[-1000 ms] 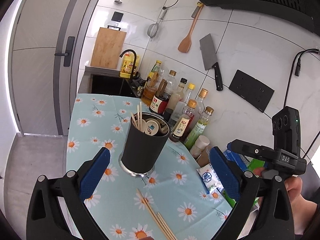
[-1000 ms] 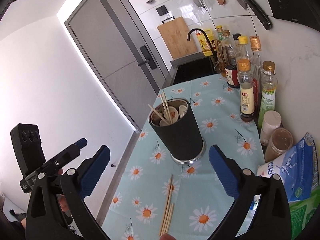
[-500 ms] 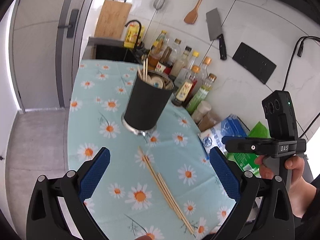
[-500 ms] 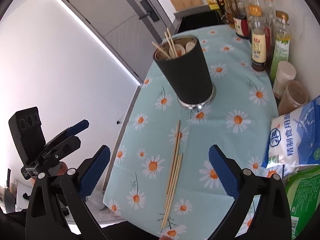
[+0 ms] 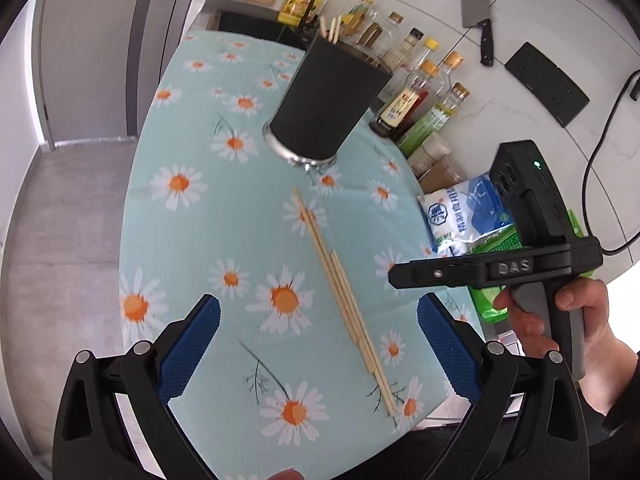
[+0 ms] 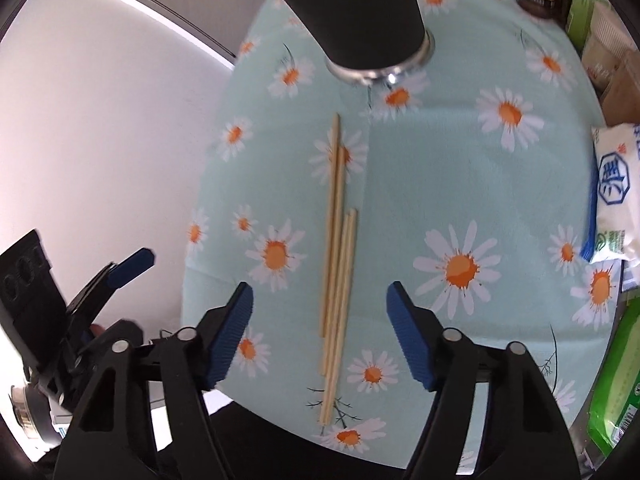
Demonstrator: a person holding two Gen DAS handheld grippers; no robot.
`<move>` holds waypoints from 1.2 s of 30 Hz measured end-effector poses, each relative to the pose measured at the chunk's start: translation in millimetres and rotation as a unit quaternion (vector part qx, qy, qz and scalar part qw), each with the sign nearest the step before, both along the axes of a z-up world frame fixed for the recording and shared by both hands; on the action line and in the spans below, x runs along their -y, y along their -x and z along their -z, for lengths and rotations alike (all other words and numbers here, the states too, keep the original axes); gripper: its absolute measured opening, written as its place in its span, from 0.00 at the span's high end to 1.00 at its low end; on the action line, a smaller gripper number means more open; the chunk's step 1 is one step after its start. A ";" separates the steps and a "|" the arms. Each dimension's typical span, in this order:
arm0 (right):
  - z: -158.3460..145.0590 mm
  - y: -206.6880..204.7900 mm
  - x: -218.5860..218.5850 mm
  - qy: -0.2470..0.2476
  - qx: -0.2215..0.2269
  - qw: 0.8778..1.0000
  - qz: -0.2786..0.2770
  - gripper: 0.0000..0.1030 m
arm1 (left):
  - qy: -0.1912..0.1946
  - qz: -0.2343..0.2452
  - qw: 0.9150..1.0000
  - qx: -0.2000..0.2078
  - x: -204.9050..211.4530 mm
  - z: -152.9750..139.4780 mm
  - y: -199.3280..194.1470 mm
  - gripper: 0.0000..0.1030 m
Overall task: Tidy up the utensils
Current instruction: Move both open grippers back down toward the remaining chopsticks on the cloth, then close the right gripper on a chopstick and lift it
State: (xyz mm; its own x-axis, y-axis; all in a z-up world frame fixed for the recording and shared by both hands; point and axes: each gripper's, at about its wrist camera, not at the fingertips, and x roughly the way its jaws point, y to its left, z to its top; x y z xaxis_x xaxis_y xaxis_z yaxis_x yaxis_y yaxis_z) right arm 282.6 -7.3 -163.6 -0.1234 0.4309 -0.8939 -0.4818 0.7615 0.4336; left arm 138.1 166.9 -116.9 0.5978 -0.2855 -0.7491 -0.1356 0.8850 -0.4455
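Several wooden chopsticks [image 5: 340, 280] lie side by side on the daisy tablecloth [image 5: 192, 152], also in the right wrist view [image 6: 336, 264]. A black utensil holder [image 5: 324, 108] stands beyond them with chopsticks sticking out; its base shows in the right wrist view [image 6: 360, 12]. My left gripper [image 5: 318, 344] is open and empty above the table's near part. My right gripper [image 6: 320, 336] is open and empty, its jaws straddling the chopsticks' near ends from above. The right gripper's body [image 5: 520, 264] shows in the left wrist view.
Sauce and oil bottles [image 5: 416, 92] line the wall behind the holder. A blue-white bag [image 5: 460, 216] and a green packet [image 6: 612, 384] lie at the table's right edge. The table edge and floor [image 5: 60, 220] fall away on the left.
Both grippers have tilted down and moved closer to the table. The right gripper has come low over the chopsticks; its jaws now stand narrower than before.
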 end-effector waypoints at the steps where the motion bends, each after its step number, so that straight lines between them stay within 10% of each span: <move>1: 6.6 -0.7 -2.0 0.008 -0.006 1.000 -0.001 0.42 | 0.001 -0.001 1.000 -0.004 0.3 3.4 1.5 0.07; 17: 49.8 -0.1 -23.4 0.106 -0.037 0.994 -0.008 0.85 | 0.008 -0.008 1.000 -0.028 0.0 32.3 20.9 0.07; 36: 55.9 10.2 -43.0 0.160 -0.016 0.987 -0.005 0.90 | 0.018 -0.017 0.999 -0.043 -4.3 44.3 21.4 0.07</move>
State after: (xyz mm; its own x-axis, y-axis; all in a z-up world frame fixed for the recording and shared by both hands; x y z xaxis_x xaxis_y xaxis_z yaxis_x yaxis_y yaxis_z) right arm 272.4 35.7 -219.5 -0.1557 0.1264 -0.9797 -0.4803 0.8570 0.1869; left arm 116.7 171.3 -161.2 0.5412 -0.2942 -0.7878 -0.2049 0.8625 -0.4628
